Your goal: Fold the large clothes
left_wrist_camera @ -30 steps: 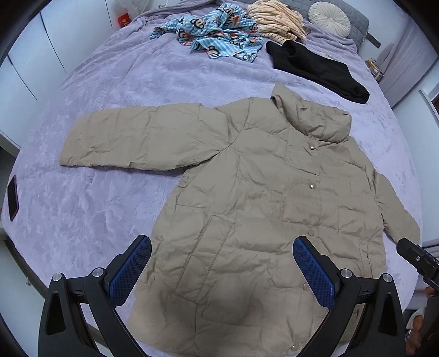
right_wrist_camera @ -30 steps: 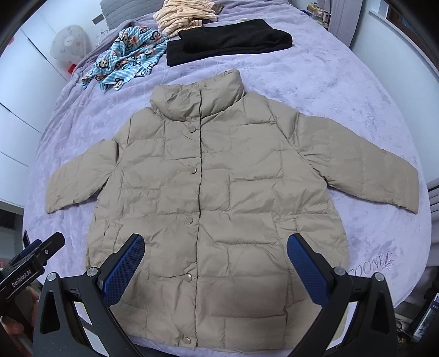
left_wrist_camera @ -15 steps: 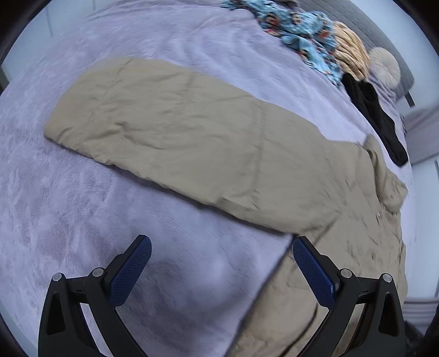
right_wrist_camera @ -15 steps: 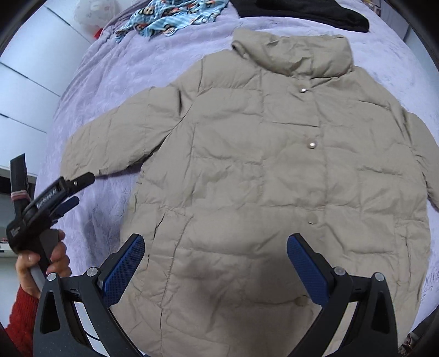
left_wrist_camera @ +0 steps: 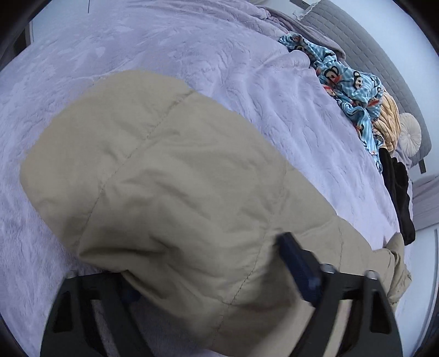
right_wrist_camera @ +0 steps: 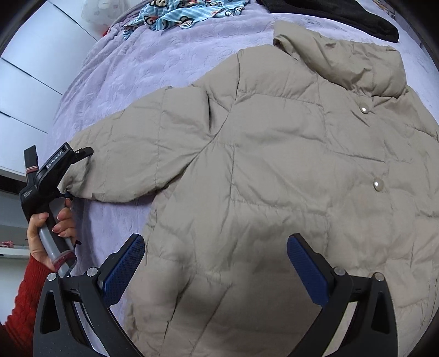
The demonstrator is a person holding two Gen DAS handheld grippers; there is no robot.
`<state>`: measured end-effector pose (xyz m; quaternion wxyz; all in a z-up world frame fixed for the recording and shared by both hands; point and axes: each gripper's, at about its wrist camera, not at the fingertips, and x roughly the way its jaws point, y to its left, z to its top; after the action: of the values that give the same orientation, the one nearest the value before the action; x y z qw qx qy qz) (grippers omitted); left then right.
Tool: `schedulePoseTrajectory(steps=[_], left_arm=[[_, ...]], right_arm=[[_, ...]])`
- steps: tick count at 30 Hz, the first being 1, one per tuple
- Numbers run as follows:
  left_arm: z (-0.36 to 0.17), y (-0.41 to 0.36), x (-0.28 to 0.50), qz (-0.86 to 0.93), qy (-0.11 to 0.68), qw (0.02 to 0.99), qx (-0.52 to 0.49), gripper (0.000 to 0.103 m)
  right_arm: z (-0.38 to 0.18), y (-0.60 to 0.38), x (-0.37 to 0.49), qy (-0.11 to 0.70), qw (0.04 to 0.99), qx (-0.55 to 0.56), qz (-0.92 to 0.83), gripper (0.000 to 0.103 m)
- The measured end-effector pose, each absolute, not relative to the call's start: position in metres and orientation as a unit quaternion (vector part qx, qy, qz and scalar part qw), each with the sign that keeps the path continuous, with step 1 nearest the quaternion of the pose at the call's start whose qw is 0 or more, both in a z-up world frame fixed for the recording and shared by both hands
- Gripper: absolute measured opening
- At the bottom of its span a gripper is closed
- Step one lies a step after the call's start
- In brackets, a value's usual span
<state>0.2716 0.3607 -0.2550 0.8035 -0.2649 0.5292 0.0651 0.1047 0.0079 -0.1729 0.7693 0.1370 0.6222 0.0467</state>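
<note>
Left gripper [left_wrist_camera: 211, 277]: jaws just been closing, sleeve cuff [left_wrist_camera: 153, 192] of the beige puffer jacket [right_wrist_camera: 274, 178] lying between them. Right pad [left_wrist_camera: 297, 263] edge-on against the quilted fabric at lower right of the left wrist view; left pad buried under the cuff at lower left. Firm pinch or only a loose bracket: cannot tell. In the right wrist view same gripper [right_wrist_camera: 74, 175] seen at left edge, upper finger over the cuff end, lower finger under it, gripped by a hand [right_wrist_camera: 49, 230] in a red knit sleeve [right_wrist_camera: 19, 302].

Right gripper [right_wrist_camera: 214, 272]: jaws spread wide, blue pads [right_wrist_camera: 307, 272] apart at the bottom of the frame, nothing clamped. Poised above the lower body of the jacket, left pad over the jacket's side edge, right pad over the front panel. Contact with fabric: cannot tell.

Jacket spread front-up on a lilac bedspread [right_wrist_camera: 115, 68], filling centre and right of the right wrist view. Collar [right_wrist_camera: 337, 57] at upper right, two snap buttons [right_wrist_camera: 377, 186] down the placket at right. One sleeve stretched out toward left edge of frame.

Farther out, top of frame: blue cartoon-print garment [right_wrist_camera: 175, 13], black garment [right_wrist_camera: 343, 13] above the collar. In left wrist view, right side: yellow striped garment [left_wrist_camera: 388, 120], round cushion [left_wrist_camera: 410, 134], grey quilted headboard [left_wrist_camera: 365, 41].
</note>
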Motion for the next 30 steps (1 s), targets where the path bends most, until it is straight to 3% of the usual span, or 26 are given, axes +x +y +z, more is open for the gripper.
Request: schedulePoseTrajectory(steps=[1, 2, 3, 7, 9, 10, 11, 22, 30], left_arm=[[-0.253, 0.359, 0.275, 0.064, 0.529, 0.806, -0.259, 0.048], [-0.25, 0.357, 0.278, 0.058, 0.527, 0.808, -0.258, 0.028], [-0.245, 0.355, 0.281, 0.051, 0.524, 0.811, -0.256, 0.017], [-0.203, 0.347, 0.281, 0.037, 0.491, 0.845, -0.21, 0.012], [-0.177, 0.345, 0.274, 0.017, 0.469, 0.86, -0.201, 0.012], [-0.166, 0.343, 0.271, 0.008, 0.459, 0.867, -0.194, 0.012], [-0.154, 0.336, 0.271, -0.002, 0.449, 0.875, -0.183, 0.012], [-0.074, 0.198, 0.252, -0.162, 0.386, 0.905, -0.078, 0.012], [-0.063, 0.044, 0.224, -0.256, 0.383, 0.887, -0.031, 0.012]], right_arm=[[-0.174, 0.007, 0.111, 0.617, 0.773, 0.141, 0.047, 0.103], [-0.174, 0.007, 0.116, 0.612, 0.776, 0.145, 0.048, 0.103], [-0.175, 0.008, 0.123, 0.606, 0.78, 0.15, 0.05, 0.103], [-0.176, 0.007, 0.144, 0.584, 0.79, 0.183, 0.048, 0.101], [-0.176, 0.008, 0.152, 0.567, 0.793, 0.213, 0.062, 0.068], [-0.18, 0.011, 0.157, 0.565, 0.79, 0.227, 0.069, 0.023], [-0.186, 0.014, 0.162, 0.569, 0.784, 0.238, 0.072, 0.008], [-0.26, 0.039, 0.182, 0.607, 0.722, 0.311, 0.119, 0.008], [-0.217, -0.064, 0.142, 0.579, 0.736, 0.33, 0.118, 0.008]])
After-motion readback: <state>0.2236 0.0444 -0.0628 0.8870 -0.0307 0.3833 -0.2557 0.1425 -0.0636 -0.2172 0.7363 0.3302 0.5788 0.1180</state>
